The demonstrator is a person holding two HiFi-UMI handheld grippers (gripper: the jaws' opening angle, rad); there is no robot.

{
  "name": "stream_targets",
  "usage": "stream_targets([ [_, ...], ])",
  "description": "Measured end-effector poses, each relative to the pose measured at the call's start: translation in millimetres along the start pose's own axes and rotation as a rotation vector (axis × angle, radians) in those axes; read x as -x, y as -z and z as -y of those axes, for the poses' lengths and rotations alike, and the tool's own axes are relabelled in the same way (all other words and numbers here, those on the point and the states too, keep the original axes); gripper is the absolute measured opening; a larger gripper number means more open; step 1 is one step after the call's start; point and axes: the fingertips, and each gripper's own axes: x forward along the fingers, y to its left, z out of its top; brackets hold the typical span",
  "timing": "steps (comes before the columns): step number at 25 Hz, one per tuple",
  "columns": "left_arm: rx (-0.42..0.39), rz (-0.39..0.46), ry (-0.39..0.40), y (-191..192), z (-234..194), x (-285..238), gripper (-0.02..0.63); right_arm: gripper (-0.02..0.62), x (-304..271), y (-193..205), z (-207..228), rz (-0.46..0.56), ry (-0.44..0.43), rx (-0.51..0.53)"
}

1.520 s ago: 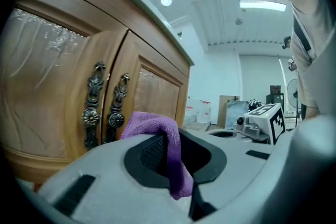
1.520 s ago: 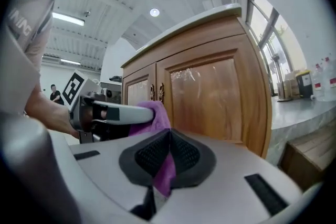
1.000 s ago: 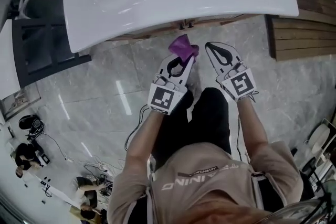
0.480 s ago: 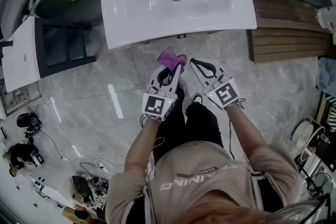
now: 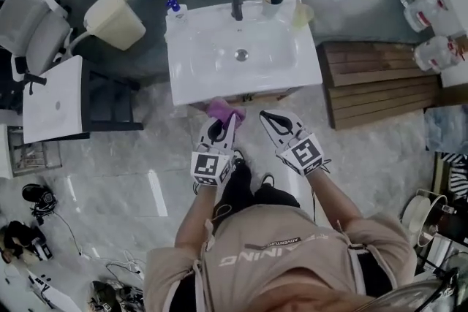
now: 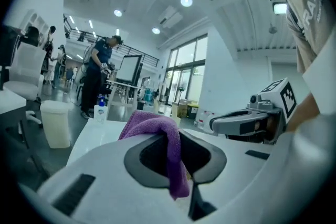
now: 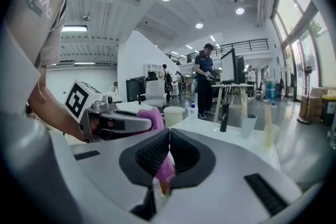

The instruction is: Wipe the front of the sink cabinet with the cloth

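In the head view the purple cloth (image 5: 223,110) sits just under the front rim of the white sink (image 5: 219,62). My left gripper (image 5: 225,119) is shut on it. Only a thin strip of the brown cabinet front (image 5: 259,96) shows below the rim. In the left gripper view the cloth (image 6: 157,131) drapes over and down between the jaws of my left gripper (image 6: 174,136). My right gripper (image 5: 265,114) hovers just right of the cloth, shut, with nothing visibly held. In the right gripper view my right gripper (image 7: 168,132) has its jaws touching, and the cloth (image 7: 152,117) shows in the left gripper beside it.
On the sink's back edge stand a dark faucet (image 5: 236,2), a cup (image 5: 272,2) and a soap bottle (image 5: 173,6). A cream bin (image 5: 115,20) and a white tabletop (image 5: 55,107) lie left, a wooden platform (image 5: 373,80) right. The floor is grey marble (image 5: 117,172). People stand beyond.
The head camera has risen and pulled back, so the sink looks smaller and the whole basin shows. Both grippers keep their places below its front rim, with the cloth still in the left.
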Motion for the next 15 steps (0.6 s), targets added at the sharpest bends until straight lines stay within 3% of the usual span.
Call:
stream_targets([
  [5,-0.046,0.025,0.035,-45,1,7,0.037,0.012,18,-31,0,0.014,0.054,-0.010],
  [15,0.074,0.022,0.052,-72,-18,15,0.037,0.012,30,-61,-3,0.047,0.114,0.040],
])
